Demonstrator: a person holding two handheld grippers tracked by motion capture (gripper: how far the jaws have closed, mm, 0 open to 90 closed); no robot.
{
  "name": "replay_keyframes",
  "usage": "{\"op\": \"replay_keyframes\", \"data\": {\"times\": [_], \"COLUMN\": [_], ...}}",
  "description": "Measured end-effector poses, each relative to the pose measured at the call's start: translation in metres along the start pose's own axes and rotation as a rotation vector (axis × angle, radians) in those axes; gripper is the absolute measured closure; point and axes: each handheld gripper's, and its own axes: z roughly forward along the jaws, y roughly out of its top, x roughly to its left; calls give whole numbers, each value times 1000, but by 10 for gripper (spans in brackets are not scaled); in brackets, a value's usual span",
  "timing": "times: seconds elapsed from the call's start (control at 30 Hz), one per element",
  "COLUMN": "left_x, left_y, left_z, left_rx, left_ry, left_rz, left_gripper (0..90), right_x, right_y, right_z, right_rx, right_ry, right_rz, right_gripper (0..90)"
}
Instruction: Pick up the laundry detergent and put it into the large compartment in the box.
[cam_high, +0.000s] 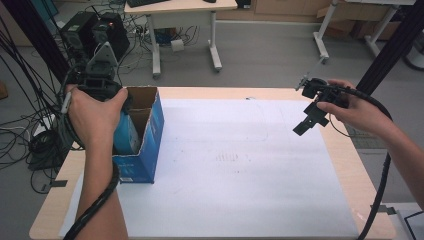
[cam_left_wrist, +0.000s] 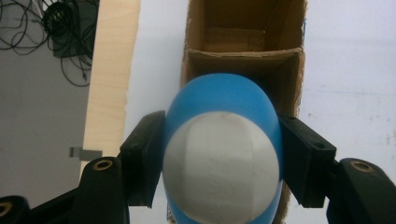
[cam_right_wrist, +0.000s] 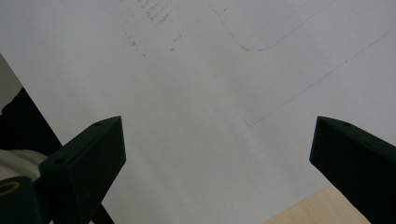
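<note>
An egg-shaped blue object with a whitish end (cam_left_wrist: 223, 154) sits between the black jaws of my left gripper (cam_left_wrist: 224, 128), which is shut on it. It hangs just over the open top of a blue cardboard box (cam_high: 152, 131) with a brown inside and a cross divider (cam_left_wrist: 243, 55). In the high view the blue object (cam_high: 126, 134) dips into the box beneath the person's left hand (cam_high: 95, 117). My right gripper (cam_high: 310, 119) hovers above the table's right side, open and holding nothing, its jaws (cam_right_wrist: 217, 154) wide apart over white paper.
A white paper sheet (cam_high: 235, 165) covers most of the wooden table (cam_high: 345, 160). The box stands near the left edge. Cables and computer towers (cam_high: 95, 30) lie on the floor beyond that edge, and a desk (cam_high: 185, 10) stands behind.
</note>
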Motion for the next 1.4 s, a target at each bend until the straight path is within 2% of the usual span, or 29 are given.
{"op": "replay_keyframes", "data": {"times": [0.3, 0.63, 0.87, 1.4], "left_x": [-8, -10, -12, -12], "left_y": [-3, -6, -9, -9], "left_z": [18, 32, 46, 63], "left_rx": [7, 14, 24, 47], "left_ry": [2, -14, -7, -15], "left_rz": [15, 18, 23, 26], "left_gripper": [384, 383, 384, 383], "right_x": [-2, -8, -10, -10], "right_y": [-6, -12, -14, -12], "right_z": [0, 2, 4, 8], "right_rx": [-6, -9, -2, 6], "right_ry": [3, 9, 10, 9], "right_rz": [7, 16, 23, 27], "right_gripper": [36, 36, 36, 36]}}
